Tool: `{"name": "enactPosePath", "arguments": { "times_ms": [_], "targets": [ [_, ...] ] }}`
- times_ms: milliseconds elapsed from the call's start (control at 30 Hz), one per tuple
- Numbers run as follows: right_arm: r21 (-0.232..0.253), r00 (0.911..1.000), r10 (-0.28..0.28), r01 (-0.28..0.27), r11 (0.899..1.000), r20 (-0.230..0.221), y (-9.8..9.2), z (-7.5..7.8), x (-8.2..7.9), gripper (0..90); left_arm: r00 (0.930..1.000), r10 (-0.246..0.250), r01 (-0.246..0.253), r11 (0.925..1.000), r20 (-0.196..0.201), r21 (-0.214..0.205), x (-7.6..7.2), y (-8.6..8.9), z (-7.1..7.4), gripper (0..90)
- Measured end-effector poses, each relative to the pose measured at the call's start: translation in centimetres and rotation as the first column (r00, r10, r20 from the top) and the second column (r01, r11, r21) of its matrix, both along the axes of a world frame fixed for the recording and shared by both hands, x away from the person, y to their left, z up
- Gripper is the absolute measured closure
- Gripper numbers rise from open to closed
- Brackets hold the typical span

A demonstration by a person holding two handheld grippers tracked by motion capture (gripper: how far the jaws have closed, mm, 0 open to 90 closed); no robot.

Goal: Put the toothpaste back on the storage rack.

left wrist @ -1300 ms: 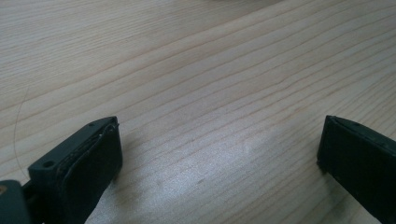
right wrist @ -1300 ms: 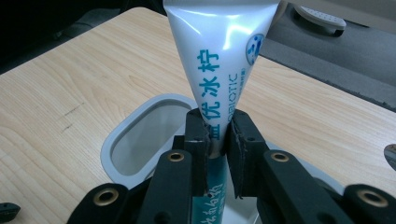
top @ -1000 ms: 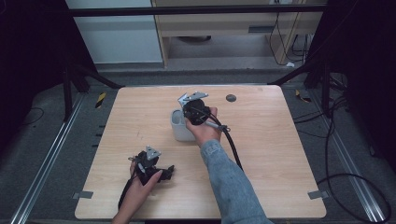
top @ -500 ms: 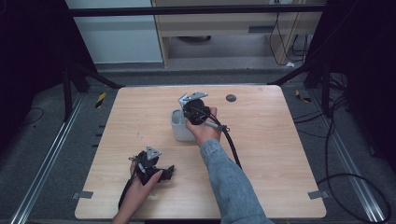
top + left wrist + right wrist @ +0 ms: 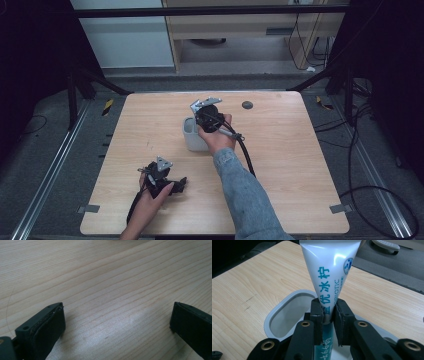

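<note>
Pale wood grain covers the counter (image 5: 300, 165), which stands on a grey floor with dark frame legs around it and a light cabinet behind. Above its middle, a white toothpaste tube (image 5: 329, 270) with blue lettering is clamped between the jaws of the right gripper (image 5: 328, 312); the pads press on its narrower part, and its wide, flat crimped end points away from the camera that rides on the gripper. Right under the tube sits a grey cup (image 5: 287, 312) with a rounded, oblong rim, standing on the counter; in the right gripper view the lower part of the tube passes down between the jaws over the cup's opening, though whether it touches the cup cannot be told. In the high view the right gripper (image 5: 207, 116), with its grey three-cornered plate on top, is held in the person's hand over the cup (image 5: 192, 135), a denim sleeve (image 5: 245, 195) running back to the near edge and a black cable trailing beside it. Well apart, near the front left of the counter, the left gripper (image 5: 162, 180) rests low in the other hand; its jaws stand wide apart over bare wood, nothing between them. A small dark round spot (image 5: 247, 105) lies on the far side of the counter.
</note>
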State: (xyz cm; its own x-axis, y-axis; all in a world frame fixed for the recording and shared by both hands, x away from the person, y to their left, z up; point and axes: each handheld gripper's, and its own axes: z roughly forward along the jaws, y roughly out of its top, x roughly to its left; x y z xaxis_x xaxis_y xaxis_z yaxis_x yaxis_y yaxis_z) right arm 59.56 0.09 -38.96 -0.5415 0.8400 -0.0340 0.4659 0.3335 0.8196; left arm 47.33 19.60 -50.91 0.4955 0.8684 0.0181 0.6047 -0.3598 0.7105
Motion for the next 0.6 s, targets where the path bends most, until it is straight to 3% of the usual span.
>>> {"name": "enactPosePath", "arguments": {
  "times_ms": [167, 600],
  "targets": [
    [-0.020, 1.0000, 0.003, -0.003, 1.000, -0.002, 0.53, 0.09, 0.16, 77.8, 1.0000, 0.000, 0.000, 1.0000, 0.000, 0.000, 0.00, 0.00, 0.00, 0.0],
    [-0.003, 1.0000, -0.002, 0.002, 1.000, -0.007, 0.49, 0.14, 0.30, 75.5, 1.0000, 0.000, 0.000, 1.0000, 0.000, 0.000, 0.00, 0.00, 0.00, 0.0]
  ]
}}
